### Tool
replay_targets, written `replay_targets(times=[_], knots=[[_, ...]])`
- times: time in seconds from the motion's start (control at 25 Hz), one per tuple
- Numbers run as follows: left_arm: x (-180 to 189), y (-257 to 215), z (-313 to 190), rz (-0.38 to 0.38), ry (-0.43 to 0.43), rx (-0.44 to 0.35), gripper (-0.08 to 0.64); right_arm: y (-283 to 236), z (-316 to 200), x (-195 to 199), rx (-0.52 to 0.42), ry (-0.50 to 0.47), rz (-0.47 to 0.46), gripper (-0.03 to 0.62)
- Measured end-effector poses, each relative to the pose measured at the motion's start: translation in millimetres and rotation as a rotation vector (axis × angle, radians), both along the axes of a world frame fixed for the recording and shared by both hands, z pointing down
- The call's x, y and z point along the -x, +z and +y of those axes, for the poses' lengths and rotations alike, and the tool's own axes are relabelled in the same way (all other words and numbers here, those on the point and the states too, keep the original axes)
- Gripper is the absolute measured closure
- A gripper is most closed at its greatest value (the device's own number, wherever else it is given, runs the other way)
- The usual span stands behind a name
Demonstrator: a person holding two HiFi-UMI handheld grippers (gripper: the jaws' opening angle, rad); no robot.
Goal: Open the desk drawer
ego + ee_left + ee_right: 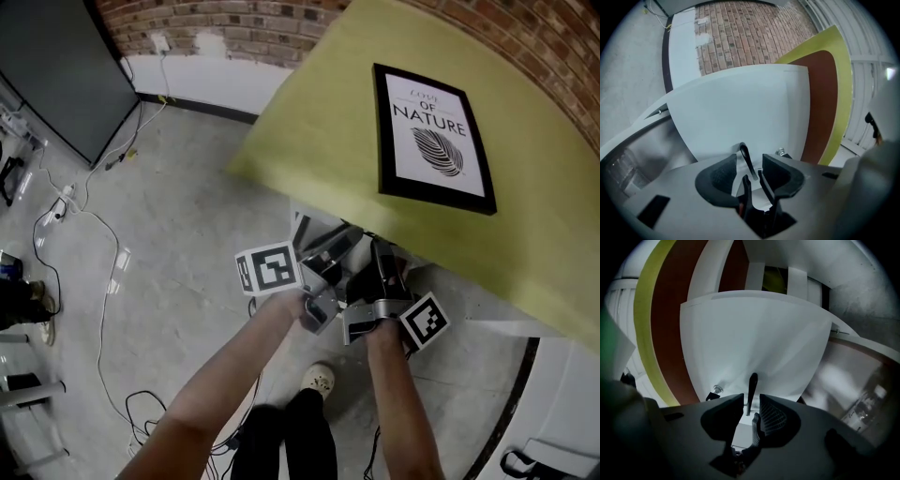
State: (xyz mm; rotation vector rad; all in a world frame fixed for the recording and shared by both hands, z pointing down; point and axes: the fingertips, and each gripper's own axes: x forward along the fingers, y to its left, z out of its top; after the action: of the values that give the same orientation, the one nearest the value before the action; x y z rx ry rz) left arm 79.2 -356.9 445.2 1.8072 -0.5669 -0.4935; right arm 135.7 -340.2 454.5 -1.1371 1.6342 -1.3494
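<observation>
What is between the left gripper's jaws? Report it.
The dark handle stands between the left gripper's open jaws, touching neither pad; the left gripper view shows it.

Head view bright, even, glare patches on floor [120, 267]. Both gripper views fisheye, black corners; right one dim, foreground soft.

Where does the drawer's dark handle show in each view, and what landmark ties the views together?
Head view: the handle cannot be made out.
Left gripper view: handle low centre, standing between the jaws.
Right gripper view: handle low centre, again between the jaws.
Shared landmark: the yellow-green desk top, seen as a curved band at right and at left.
</observation>
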Motion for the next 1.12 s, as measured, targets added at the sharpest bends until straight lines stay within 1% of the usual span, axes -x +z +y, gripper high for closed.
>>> replay_targets(times=[0.08, 0.16, 0.2, 0.24, 0.28, 0.32, 0.36, 0.44, 0.56, 0.72, 0.8, 1.12], knots=[[-2, 2, -3, -0.009, 0.006, 0.007, 0.409, 1, -4, -2, 0.013, 0.012, -0.002, 0.483], [-3, 3, -5, -0.025, 0.004, 0.001, 0.481, 1, -7, -3, 0.024, 0.019, -0.009, 0.486], [-3, 4, -5, -0.029, 0.001, -0.004, 0.495, 2, -8, -4, 0.034, 0.024, -0.01, 0.497], [-4, 4, -6, -0.025, -0.002, -0.006, 0.495, 3, -8, -5, 0.041, 0.03, -0.011, 0.517], [-4, 4, -6, -0.015, -0.004, -0.003, 0.497, 2, -8, -5, 0.042, 0.037, -0.016, 0.522], [-4, 5, -6, -0.001, -0.005, 0.005, 0.497, 1, -8, -5, 0.039, 0.044, -0.03, 0.546], [-3, 5, -6, 0.01, -0.006, 0.014, 0.499, 1, -8, -5, 0.036, 0.05, -0.048, 0.551], [-2, 5, -5, 0.017, -0.005, 0.023, 0.506, 0, -7, -4, 0.032, 0.055, -0.07, 0.552], [-2, 4, -4, 0.016, -0.002, 0.027, 0.509, -1, -7, -5, 0.021, 0.057, -0.071, 0.555], [-2, 3, -2, -0.011, 0.001, 0.033, 0.511, -2, -6, -4, 0.03, 0.06, -0.073, 0.557], [-2, 3, 0, -0.012, 0.004, 0.038, 0.512, -3, -4, -3, 0.034, 0.061, -0.081, 0.557], [2, 2, 25, 0.0, 0.019, 0.044, 0.515, -4, 21, 1, 0.015, 0.076, -0.076, 0.557]])
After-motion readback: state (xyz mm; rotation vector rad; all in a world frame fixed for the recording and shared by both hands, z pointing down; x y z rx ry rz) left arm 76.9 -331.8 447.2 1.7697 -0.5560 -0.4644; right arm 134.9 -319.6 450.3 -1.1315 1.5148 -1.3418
